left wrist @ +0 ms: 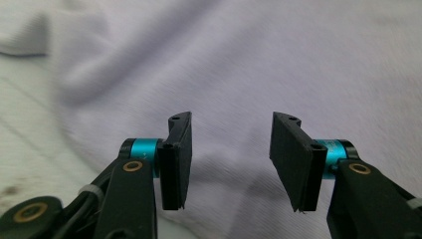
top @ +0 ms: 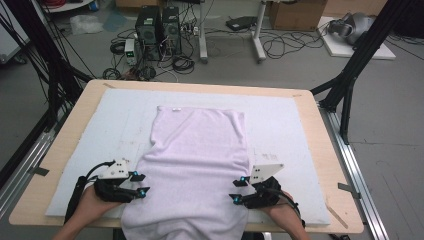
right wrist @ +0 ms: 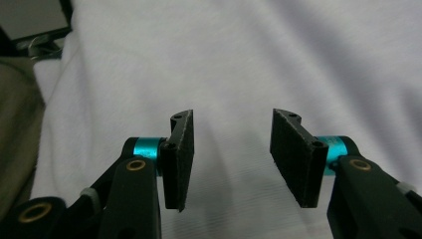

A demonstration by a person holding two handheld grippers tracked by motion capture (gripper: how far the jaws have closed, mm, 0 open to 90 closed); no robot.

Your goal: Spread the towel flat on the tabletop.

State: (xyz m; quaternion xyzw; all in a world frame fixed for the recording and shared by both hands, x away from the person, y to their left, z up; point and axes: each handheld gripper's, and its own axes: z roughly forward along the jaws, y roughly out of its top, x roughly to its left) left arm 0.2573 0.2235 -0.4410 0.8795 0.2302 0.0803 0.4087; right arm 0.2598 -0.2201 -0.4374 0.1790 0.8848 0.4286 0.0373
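A pale lilac cloth lies flat down the middle of the white mat, and its near end hangs over the table's front edge. My left gripper sits at the cloth's left edge near the front, pointing inward. In the left gripper view the left gripper is open with nothing between the pads, the cloth lying just beyond them. My right gripper mirrors it at the cloth's right edge. In the right gripper view the right gripper is open over the cloth and holds nothing.
The mat covers most of a wooden table. Black frame legs stand at the table's far corners. Computer towers, cables and a cardboard box are on the floor beyond the table.
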